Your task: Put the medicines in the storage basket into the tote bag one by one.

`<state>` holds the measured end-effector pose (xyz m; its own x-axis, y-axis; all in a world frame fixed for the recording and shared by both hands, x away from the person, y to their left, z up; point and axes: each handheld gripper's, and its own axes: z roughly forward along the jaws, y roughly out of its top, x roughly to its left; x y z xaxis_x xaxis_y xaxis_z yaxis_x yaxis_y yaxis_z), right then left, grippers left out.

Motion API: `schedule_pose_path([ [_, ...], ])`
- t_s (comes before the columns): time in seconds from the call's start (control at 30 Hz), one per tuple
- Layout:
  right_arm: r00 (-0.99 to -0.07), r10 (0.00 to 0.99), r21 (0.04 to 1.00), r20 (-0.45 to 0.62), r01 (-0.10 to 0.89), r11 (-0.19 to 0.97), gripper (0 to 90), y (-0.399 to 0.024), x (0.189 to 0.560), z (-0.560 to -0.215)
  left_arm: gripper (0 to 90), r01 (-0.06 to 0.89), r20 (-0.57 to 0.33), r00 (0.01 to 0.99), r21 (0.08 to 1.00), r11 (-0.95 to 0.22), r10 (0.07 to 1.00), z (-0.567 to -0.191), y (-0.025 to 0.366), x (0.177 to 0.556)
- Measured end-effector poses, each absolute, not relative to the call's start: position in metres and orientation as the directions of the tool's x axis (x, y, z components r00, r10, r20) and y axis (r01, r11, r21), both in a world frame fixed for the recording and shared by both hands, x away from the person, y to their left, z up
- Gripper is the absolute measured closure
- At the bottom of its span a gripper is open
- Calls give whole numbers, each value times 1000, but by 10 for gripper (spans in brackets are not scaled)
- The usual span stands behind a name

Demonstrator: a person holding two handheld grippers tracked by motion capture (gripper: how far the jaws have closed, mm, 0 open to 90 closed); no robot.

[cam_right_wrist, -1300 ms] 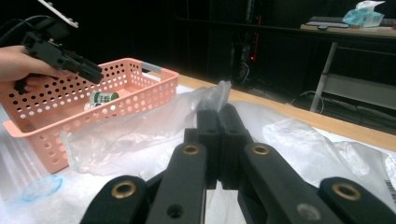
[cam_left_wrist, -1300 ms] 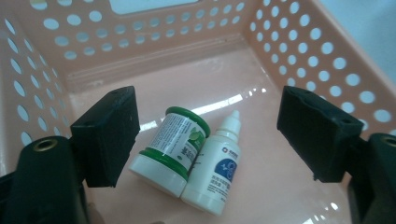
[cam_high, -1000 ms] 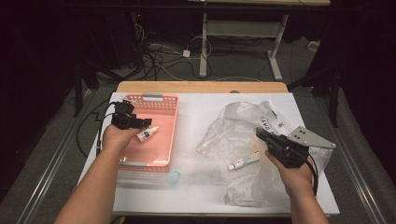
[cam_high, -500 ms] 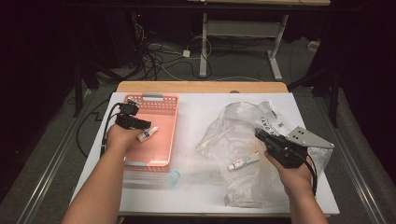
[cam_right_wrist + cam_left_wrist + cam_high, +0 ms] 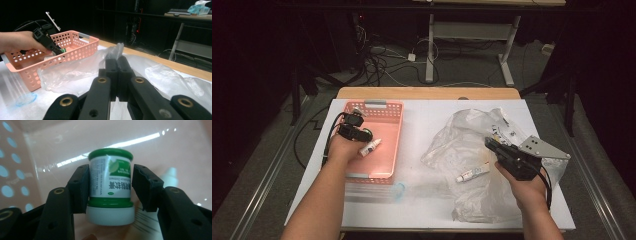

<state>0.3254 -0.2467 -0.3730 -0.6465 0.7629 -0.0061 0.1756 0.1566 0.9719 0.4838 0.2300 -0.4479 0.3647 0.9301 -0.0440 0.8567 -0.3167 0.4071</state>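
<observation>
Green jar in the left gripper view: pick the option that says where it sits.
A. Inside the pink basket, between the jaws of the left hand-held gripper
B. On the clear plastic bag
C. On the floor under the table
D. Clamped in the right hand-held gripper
A: the green jar stands between the jaws of the left hand-held gripper, which have just been closing, with the perforated wall of the pink basket behind it.

The basket [image 5: 384, 150] is salmon pink, its walls dotted with round holes. The little jar [image 5: 110, 186] in it is green, with a white cap and a white label bearing a green leaf and green print. Both grippers, left [image 5: 110, 187] and right [image 5: 117, 68], are black with brass-coloured screws. The bag [image 5: 462, 150] is clear plastic on a white tabletop [image 5: 422, 205] edged in light wood.
</observation>
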Motion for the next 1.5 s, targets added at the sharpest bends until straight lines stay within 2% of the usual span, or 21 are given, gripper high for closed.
schedule_pose_path([
  [0.13,-646,763,972,-7,174,157,900,-247,325,-373,525,853,-35,377,401,-333,925,-450,228,484],
  [0.53,-646,763,972,-8,174,158,900,-247,325,-373,540,853,-43,382,401,-335,923,-449,228,483],
  [0.73,-645,764,972,-9,174,159,900,-247,326,-373,540,841,-59,389,430,-329,919,-442,227,479],
  [1.03,-644,765,972,-12,173,161,900,-246,325,-373,540,821,-85,407,470,-324,910,-429,226,466],
  [1.5,-644,765,975,-6,167,149,900,-248,324,-370,540,771,-59,476,509,-384,878,-411,214,435],
])
